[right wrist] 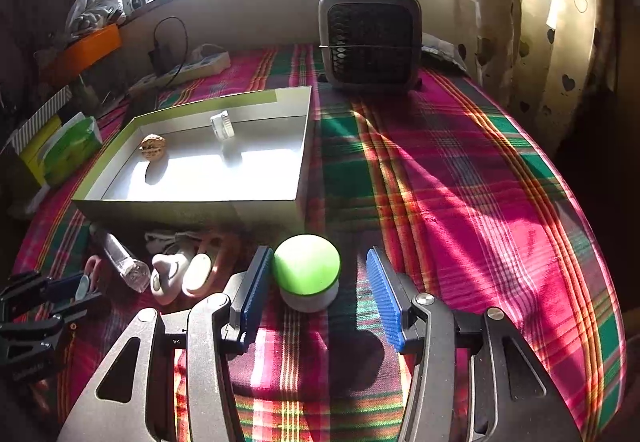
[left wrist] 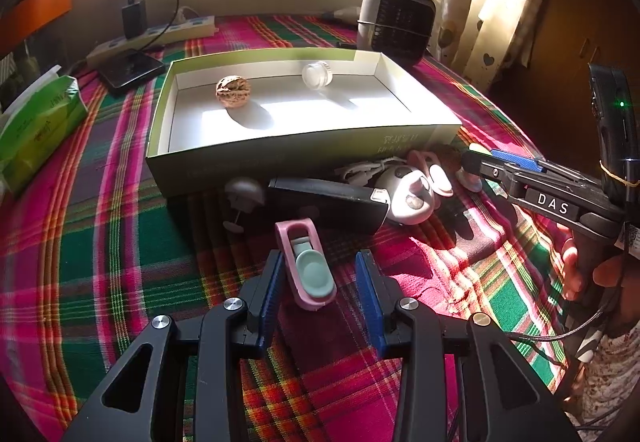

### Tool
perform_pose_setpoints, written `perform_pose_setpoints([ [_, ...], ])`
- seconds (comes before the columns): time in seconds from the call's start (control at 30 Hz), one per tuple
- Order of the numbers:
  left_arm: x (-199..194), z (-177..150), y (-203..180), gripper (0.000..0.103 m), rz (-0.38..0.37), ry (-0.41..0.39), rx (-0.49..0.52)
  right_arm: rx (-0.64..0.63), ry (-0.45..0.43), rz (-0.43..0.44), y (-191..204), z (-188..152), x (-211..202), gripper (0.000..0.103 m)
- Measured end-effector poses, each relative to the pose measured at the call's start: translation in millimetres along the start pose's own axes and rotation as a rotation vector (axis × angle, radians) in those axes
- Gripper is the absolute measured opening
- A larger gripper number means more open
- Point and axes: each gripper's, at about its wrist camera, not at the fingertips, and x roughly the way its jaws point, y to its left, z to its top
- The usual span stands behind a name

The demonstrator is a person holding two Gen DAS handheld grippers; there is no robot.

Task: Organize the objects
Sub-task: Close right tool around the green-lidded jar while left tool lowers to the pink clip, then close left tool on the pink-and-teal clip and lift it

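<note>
I am organizing small things from a plaid cloth (right wrist: 460,178) into an open cardboard box (left wrist: 280,158), and I judge I am at the picking-up step with both hands. My left gripper (left wrist: 320,282) is standing with its blue pads spread around a pink clip with a grey-green pad (left wrist: 306,268); the left pad is touching or nearly touching it, the right pad is apart, so nothing is being held. My right gripper (right wrist: 316,286) is bracketing a green-topped dome (right wrist: 307,270) just near the box's front wall, pads half-spread and not pressing it. Next, each pair of pads needs closing squarely on its thing, then lifting over the box wall. Inside the box, a walnut (left wrist: 233,91) is lying to the left and a clear little jar (left wrist: 317,73) to the right. Between the grippers, a dark flat case (left wrist: 328,202) and a pale round gadget (left wrist: 408,194) are waiting. Beyond, a small heater (right wrist: 370,38) is standing far off. The right gripper's body is showing the letters DAS (left wrist: 553,203); print on the box is too blurred to read.
</note>
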Motion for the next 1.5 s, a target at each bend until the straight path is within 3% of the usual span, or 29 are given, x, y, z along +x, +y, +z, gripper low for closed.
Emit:
perform_pose_setpoints([
  [0.3,1.9,1.7,-3.0,0.035,0.036,-0.003,-0.009,-0.019,-0.031,-0.045,-2.0,-1.1,-7.9,0.050],
  [0.53,1.6,1.9,-2.7,0.035,0.038,-0.003,-0.013,-0.001,-0.011,-0.009,-8.2,-3.1,-3.8,0.049],
  [0.93,2.4,1.4,-5.9,0.035,0.069,-0.020,-0.042,-0.003,0.014,0.022,-9.1,-1.5,3.4,0.035],
  [1.23,3.0,2.0,-6.8,0.034,0.082,-0.023,-0.059,0.005,0.012,0.027,-9.9,-2.0,2.8,0.035],
  [1.5,2.6,1.4,-3.5,0.021,0.109,-0.025,-0.080,0.016,0.009,0.033,-11.8,-2.0,1.8,0.035],
])
